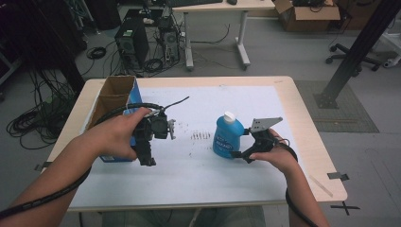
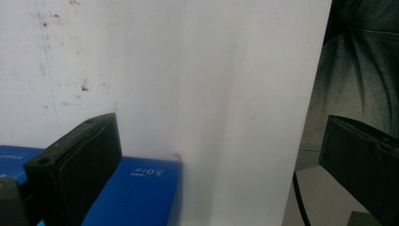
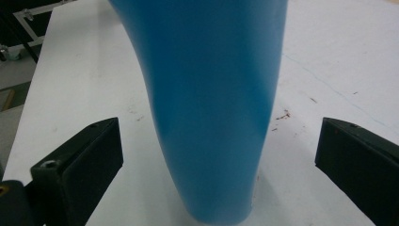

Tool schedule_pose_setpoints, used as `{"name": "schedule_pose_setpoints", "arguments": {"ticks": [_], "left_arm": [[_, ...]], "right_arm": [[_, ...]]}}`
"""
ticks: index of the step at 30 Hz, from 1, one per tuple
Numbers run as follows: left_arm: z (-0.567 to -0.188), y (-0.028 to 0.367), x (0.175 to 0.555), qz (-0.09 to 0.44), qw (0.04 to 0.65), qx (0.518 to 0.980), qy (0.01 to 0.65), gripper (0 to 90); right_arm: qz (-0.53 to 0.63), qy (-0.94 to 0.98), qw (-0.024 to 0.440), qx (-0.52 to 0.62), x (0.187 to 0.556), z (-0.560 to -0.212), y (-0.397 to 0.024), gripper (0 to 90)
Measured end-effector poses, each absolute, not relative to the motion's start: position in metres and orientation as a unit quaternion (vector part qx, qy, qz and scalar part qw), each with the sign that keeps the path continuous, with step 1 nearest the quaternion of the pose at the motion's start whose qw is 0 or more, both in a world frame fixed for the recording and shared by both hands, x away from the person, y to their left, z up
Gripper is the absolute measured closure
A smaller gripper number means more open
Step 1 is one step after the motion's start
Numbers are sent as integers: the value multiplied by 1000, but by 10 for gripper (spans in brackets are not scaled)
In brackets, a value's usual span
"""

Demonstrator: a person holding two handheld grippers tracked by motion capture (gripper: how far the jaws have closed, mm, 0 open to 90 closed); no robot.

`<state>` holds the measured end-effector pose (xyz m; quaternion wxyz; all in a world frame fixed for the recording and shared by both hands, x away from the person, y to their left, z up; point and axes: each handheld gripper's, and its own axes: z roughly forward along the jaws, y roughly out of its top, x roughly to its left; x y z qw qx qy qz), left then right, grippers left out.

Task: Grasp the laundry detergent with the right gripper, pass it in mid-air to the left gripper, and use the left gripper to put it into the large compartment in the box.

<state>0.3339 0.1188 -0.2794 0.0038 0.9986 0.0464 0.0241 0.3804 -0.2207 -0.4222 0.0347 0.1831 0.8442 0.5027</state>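
A blue bottle with a white cap stands upright on the white mat, right of centre. My right gripper is open at the bottle's right side, low down. In the right gripper view the blue bottle stands between the two black jaws, with a gap on each side, and my right gripper touches nothing. My left gripper is held beside a blue cardboard box, its jaws pointing down toward the person. My left gripper is open with nothing in it, above the mat and the blue box.
The open-topped box stands at the mat's left edge, brown inside. The wooden table ends just right of the mat. Beyond the table are computer towers, cables, a desk and a black post. The person's clothing lies past the mat's near edge.
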Motion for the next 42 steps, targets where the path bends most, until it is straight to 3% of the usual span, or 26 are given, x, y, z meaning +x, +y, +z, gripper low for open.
{"name": "schedule_pose_setpoints", "arguments": {"ticks": [36, 42], "left_arm": [[-282, 121, 333, 23, 4, 999, 48, 2], [-281, 120, 333, 23, 5, 999, 47, 2]], "right_arm": [[539, 815, 56, 207, 383, -430, -206, 11], [543, 812, 62, 205, 381, -431, -205, 43]]}}
